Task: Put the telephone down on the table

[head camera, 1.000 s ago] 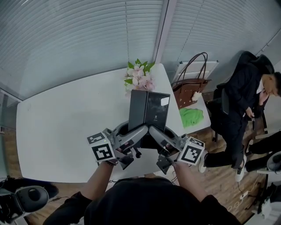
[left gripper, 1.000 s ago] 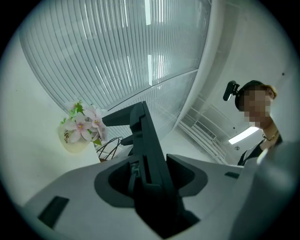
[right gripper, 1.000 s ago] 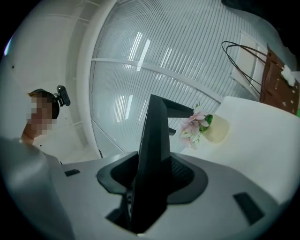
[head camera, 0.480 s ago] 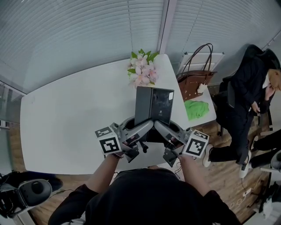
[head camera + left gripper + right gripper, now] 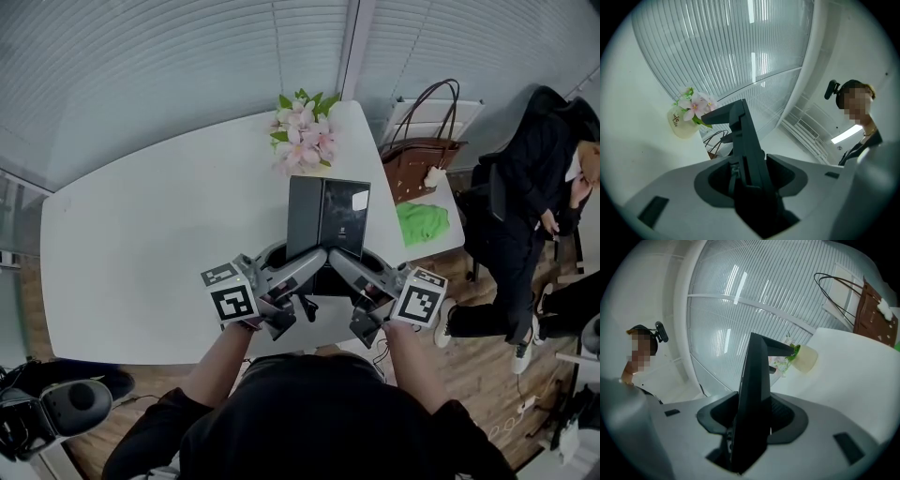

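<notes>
Hand-held grippers (image 5: 309,267) (image 5: 345,269) hide telephone (image 5: 326,216) base, seemingly clamped.

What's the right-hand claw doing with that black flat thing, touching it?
Touching. In the right gripper view the black telephone stands wedged in the right gripper, its dark pads pressing both faces.

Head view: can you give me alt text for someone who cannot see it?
The left gripper and right gripper each clamp the near end of a dark, flat telephone held over a white table. Pink flowers stand at the table's far edge; a brown handbag, a green cloth and a person in dark clothes are at right.
</notes>
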`<state>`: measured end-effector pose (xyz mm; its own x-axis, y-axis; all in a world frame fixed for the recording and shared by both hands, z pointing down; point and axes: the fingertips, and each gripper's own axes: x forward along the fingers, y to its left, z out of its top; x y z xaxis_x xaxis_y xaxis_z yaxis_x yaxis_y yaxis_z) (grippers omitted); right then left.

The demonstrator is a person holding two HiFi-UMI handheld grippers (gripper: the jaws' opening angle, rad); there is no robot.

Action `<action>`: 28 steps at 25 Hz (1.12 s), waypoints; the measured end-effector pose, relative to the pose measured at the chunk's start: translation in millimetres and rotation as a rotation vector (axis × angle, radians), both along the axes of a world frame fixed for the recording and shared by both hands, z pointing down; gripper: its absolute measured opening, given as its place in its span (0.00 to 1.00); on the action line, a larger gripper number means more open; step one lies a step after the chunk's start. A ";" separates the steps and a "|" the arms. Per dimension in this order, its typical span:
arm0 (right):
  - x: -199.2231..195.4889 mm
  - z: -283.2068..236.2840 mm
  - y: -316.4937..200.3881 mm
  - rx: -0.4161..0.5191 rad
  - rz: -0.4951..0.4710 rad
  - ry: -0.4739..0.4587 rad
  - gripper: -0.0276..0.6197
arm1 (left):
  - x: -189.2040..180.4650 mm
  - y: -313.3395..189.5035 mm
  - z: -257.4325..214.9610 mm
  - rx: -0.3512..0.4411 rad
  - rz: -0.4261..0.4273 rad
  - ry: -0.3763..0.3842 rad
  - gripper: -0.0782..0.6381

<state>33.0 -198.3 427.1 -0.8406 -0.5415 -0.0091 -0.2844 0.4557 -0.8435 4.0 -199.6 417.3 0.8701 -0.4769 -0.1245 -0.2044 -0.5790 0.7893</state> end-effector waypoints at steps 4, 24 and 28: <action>-0.9 9.4 0.8 -0.016 -0.012 0.014 0.34 | -1.0 1.1 10.0 -0.028 -0.005 0.009 0.41; 3.0 44.6 -0.5 -0.084 -0.012 0.024 0.34 | 3.0 -0.5 46.1 -0.101 -0.011 0.006 0.41; 3.7 54.2 2.3 -0.111 -0.010 0.020 0.34 | 3.7 1.9 55.3 -0.124 -0.009 -0.004 0.41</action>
<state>36.8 -196.0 481.3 -0.8455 -0.5297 0.0669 -0.2974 0.3631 -0.8830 7.7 -197.7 472.6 0.8661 -0.4962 -0.0607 -0.2122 -0.4749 0.8541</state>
